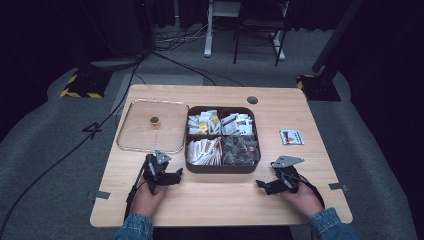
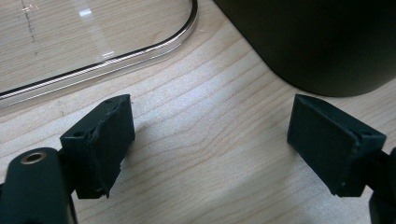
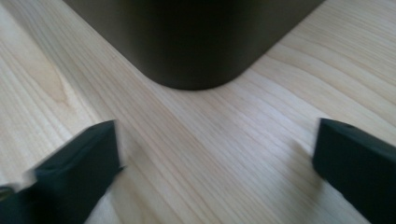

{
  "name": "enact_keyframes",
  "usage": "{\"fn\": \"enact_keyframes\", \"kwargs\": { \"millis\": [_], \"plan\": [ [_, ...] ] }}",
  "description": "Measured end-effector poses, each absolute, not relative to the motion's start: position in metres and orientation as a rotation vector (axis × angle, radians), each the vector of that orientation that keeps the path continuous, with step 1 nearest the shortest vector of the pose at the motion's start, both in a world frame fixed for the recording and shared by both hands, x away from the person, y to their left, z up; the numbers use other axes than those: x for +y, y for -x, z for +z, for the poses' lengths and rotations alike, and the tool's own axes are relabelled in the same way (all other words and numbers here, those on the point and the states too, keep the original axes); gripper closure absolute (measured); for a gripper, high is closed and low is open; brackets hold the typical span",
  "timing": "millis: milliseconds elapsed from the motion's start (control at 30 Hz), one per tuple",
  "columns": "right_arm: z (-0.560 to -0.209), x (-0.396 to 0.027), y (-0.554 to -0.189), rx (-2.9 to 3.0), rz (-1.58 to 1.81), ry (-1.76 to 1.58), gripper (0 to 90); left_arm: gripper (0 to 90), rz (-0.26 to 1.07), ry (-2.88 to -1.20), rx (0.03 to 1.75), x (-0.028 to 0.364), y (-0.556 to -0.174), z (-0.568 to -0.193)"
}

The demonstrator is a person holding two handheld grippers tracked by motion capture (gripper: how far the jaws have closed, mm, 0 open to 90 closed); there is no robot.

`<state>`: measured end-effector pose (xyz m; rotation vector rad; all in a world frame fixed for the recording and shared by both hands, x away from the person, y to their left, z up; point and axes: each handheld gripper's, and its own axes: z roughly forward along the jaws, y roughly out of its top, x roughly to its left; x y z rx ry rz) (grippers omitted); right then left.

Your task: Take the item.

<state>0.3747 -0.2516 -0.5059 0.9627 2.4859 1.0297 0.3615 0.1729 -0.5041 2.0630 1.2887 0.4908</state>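
Two grippers, left gripper [image 1: 172, 176] and right gripper [image 1: 263, 185], rested spread and empty on the worktop [image 1: 220, 200] just before the tea box [image 1: 222, 167]; its lid [image 1: 152, 126] lay beside it, likely leaving the sachets reachable.

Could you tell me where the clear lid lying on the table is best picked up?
Probably by its small knob, from straight above: the clear lid lies flat on the table, so its rim offers little for the open left tool to bite.
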Motion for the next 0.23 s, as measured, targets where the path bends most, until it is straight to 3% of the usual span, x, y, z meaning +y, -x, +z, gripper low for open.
{"fn": "enact_keyframes", "kwargs": {
  "millis": [233],
  "plan": [
    [-0.5059,-0.2510,-0.3760,2.495,1.033,-0.953,0.0,15.4,0.488,-2.063,1.289,0.1728,-0.3614,-0.5041]
  ]
}}
